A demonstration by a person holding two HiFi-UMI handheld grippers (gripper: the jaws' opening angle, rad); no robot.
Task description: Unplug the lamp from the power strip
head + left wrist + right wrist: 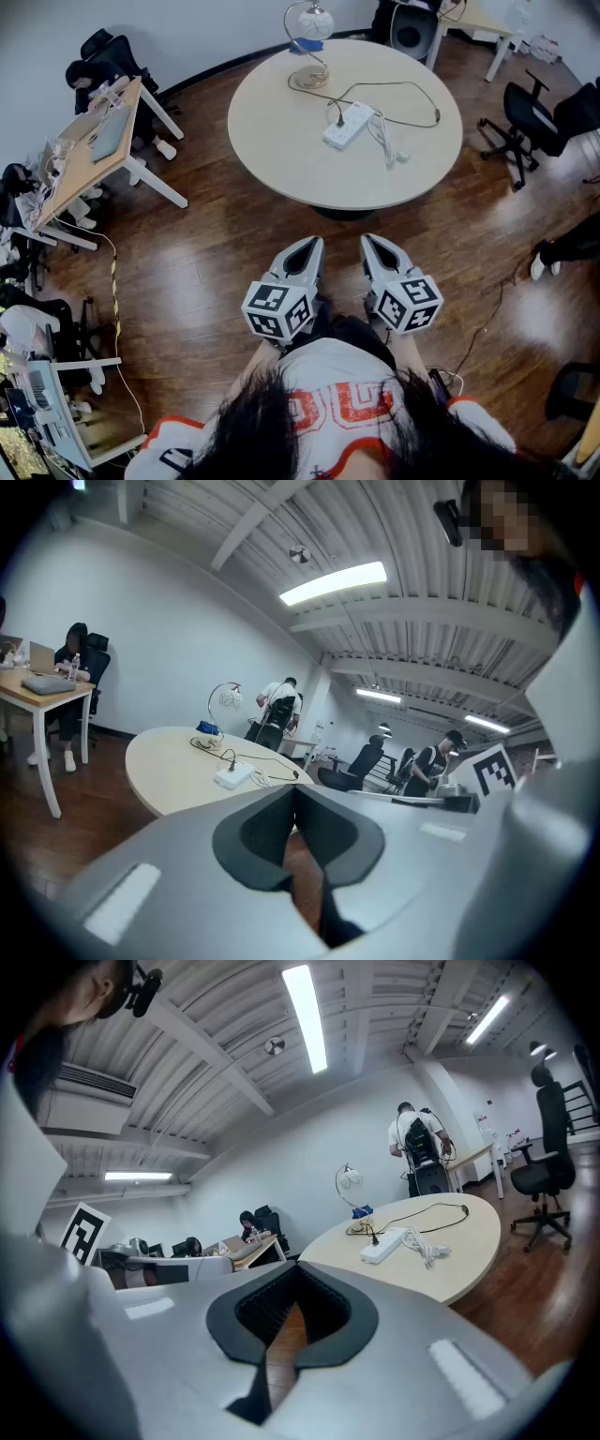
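Note:
A lamp [309, 37] with a round wire shade stands at the far edge of the round beige table [281, 141]. Its black cord [417, 92] loops across the top to a black plug [338, 118] seated in the white power strip [348, 125]. My left gripper [309, 246] and right gripper [372, 242] are side by side close to my body, over the wooden floor, well short of the table. Both are shut with nothing between the jaws. In the left gripper view the strip [234, 776] and lamp [225, 700] lie ahead; the right gripper view shows the strip [384, 1245] and lamp [350, 1180] too.
The strip's own white cord [386, 142] lies bundled beside it. A wooden desk [94, 150] with clutter stands at the left, and black office chairs [530, 117] at the right. A cable [483, 323] trails on the floor. People sit and stand in the background.

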